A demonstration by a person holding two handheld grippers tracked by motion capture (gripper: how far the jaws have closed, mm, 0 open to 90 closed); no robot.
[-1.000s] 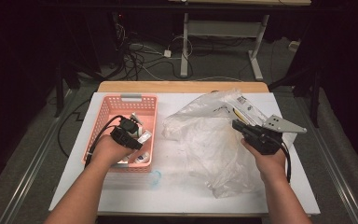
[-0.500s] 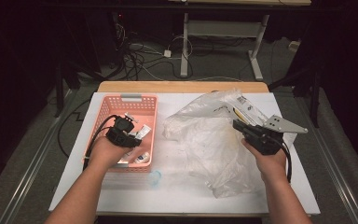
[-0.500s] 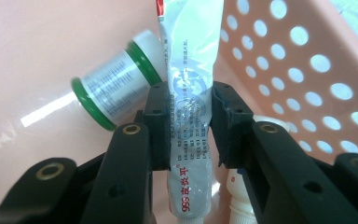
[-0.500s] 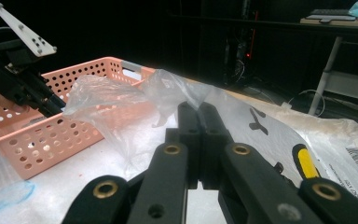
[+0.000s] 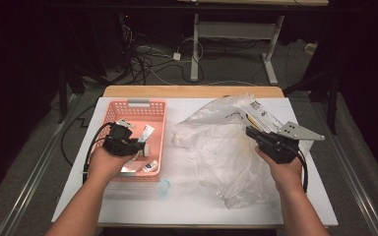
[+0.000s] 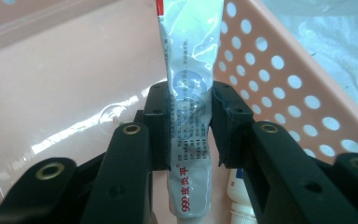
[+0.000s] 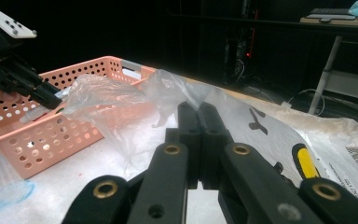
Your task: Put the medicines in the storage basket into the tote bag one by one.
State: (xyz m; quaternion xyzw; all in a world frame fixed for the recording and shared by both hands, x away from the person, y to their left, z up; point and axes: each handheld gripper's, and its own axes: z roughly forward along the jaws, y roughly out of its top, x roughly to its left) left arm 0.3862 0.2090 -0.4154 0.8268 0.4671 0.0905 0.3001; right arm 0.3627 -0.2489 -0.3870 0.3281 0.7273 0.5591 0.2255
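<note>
The left tool (image 6: 189,116) grips a white tube (image 6: 189,93) crosswise between its pads, the tube's crimped end jutting past the tips and its cap end back toward the hand, raised over the pink basket (image 5: 109,114) near the desk's (image 5: 187,206) left edge. The right tool (image 7: 198,116), jaws fully closed, pinches a fold of the clear bag (image 5: 226,147) toward the right edge.
</note>
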